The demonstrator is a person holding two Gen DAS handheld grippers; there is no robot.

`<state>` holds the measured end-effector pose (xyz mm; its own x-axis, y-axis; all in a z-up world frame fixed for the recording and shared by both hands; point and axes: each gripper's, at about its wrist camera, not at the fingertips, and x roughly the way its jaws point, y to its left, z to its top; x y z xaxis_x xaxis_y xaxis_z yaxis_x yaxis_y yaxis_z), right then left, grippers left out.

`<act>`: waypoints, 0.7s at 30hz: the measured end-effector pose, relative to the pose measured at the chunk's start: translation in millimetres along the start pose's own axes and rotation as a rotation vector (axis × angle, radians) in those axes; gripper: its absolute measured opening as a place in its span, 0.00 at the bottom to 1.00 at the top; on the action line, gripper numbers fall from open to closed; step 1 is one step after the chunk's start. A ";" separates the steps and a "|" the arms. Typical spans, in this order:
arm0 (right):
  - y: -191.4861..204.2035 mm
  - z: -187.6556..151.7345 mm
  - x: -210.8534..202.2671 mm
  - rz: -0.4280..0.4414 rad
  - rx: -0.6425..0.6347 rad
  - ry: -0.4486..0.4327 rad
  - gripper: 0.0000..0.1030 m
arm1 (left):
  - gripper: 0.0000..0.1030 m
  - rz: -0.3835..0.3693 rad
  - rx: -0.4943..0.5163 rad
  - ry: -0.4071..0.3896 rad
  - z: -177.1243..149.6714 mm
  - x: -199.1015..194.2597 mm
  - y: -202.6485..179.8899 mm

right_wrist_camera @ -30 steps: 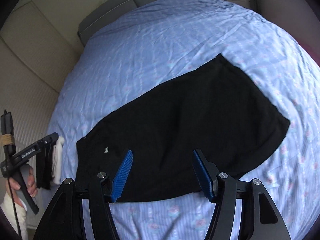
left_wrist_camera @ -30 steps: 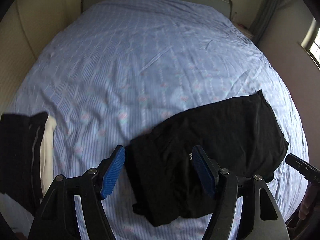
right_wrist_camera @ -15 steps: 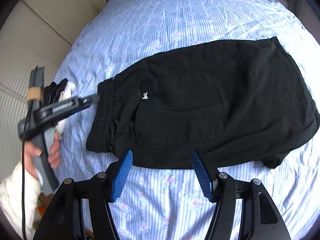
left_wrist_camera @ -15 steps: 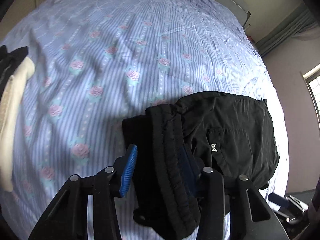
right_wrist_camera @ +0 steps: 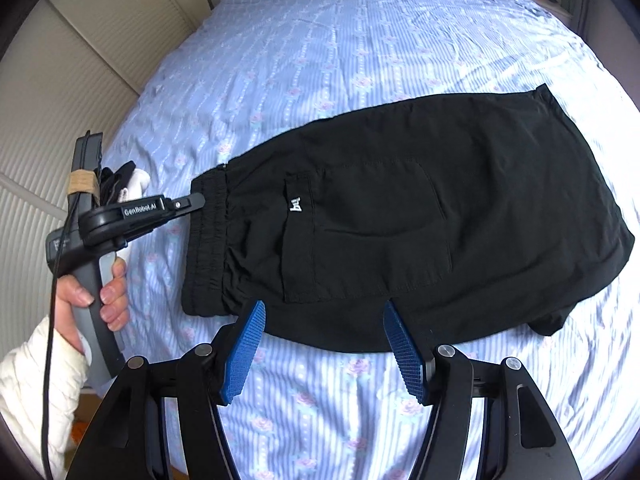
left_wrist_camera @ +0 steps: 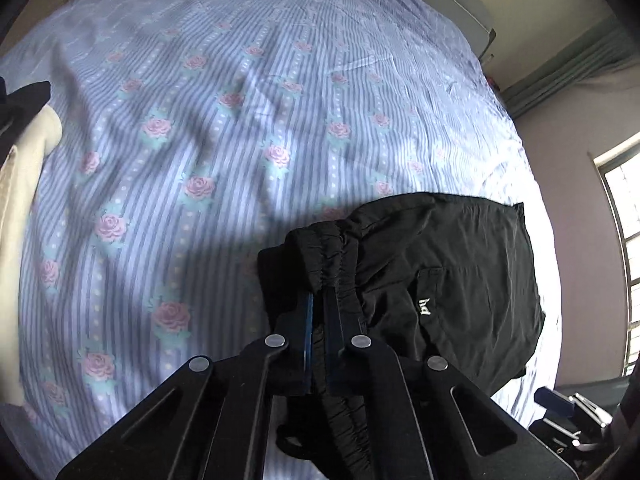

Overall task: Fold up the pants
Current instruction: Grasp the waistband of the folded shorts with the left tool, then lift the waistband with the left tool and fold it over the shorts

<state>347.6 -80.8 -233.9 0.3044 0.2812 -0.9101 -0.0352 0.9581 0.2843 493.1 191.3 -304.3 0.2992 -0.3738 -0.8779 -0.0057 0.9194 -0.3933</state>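
Black pants lie flat across the flowered blue bedsheet, waistband to the left, back pocket with a small white logo facing up. They also show in the left wrist view. My left gripper is shut on the elastic waistband; in the right wrist view it meets the waistband's far corner. My right gripper is open and empty, just above the pants' near edge.
A pile of folded black and cream clothes lies at the bed's left side. The grey headboard is at the far end. A window and dark gear are to the right.
My left gripper has dropped to the waistband and closed on it. My right gripper has come down closer to the pants' near edge, still open.
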 end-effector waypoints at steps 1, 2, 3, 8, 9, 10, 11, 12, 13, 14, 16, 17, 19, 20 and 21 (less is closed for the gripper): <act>2.6 0.3 0.2 0.004 -0.004 -0.001 0.61 | 0.08 0.007 0.007 0.010 1.2 3.2 0.9; 5.4 0.5 0.7 0.006 -0.008 -0.001 0.61 | 0.10 0.018 0.015 0.020 2.7 7.3 1.0; 8.0 0.4 1.4 0.003 -0.012 0.000 0.61 | 0.16 0.031 0.018 0.033 4.0 11.0 1.5; 16.2 -0.5 2.1 0.015 -0.019 0.015 0.61 | 0.52 0.028 0.016 0.005 1.9 -8.7 6.1; 17.2 -0.9 0.9 0.020 -0.024 0.012 0.61 | 0.57 0.001 0.025 0.002 -2.3 -14.5 6.9; 18.4 -1.3 -0.1 0.019 -0.031 0.009 0.61 | 0.57 -0.029 0.030 0.017 -7.3 -17.0 8.7; 19.5 -1.5 0.0 0.017 -0.036 0.005 0.61 | 0.58 -0.041 0.030 0.037 -10.6 -16.0 10.7; 19.5 -2.2 -0.4 0.015 -0.040 0.002 0.61 | 0.58 -0.053 0.027 0.057 -14.6 -13.6 13.6; 19.6 -2.7 0.0 0.010 -0.040 0.004 0.61 | 0.58 -0.063 0.018 0.079 -18.4 -9.3 17.4; 19.2 -3.1 1.2 0.008 -0.037 0.011 0.61 | 0.58 -0.075 -0.001 0.100 -21.4 -4.7 21.3; 18.2 -3.9 3.4 0.004 -0.031 0.028 0.61 | 0.58 -0.129 -0.060 0.138 -28.4 6.3 31.8; 18.1 -3.9 3.9 0.002 -0.029 0.033 0.61 | 0.59 -0.153 -0.086 0.152 -32.2 11.0 35.9; 18.0 -4.8 3.6 -0.001 -0.032 0.042 0.61 | 0.64 -0.215 -0.124 0.159 -37.7 19.7 41.8; 18.2 -5.3 3.4 -0.008 -0.037 0.041 0.61 | 0.66 -0.245 -0.137 0.152 -39.8 23.9 43.2; 18.4 -5.9 3.3 -0.015 -0.041 0.040 0.61 | 0.67 -0.259 -0.145 0.146 -41.1 26.9 44.3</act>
<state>342.4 -61.9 -233.4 0.2665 0.2681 -0.9258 -0.0701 0.9634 0.2588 461.7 216.9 -356.6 0.1682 -0.6165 -0.7692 -0.0862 0.7681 -0.6345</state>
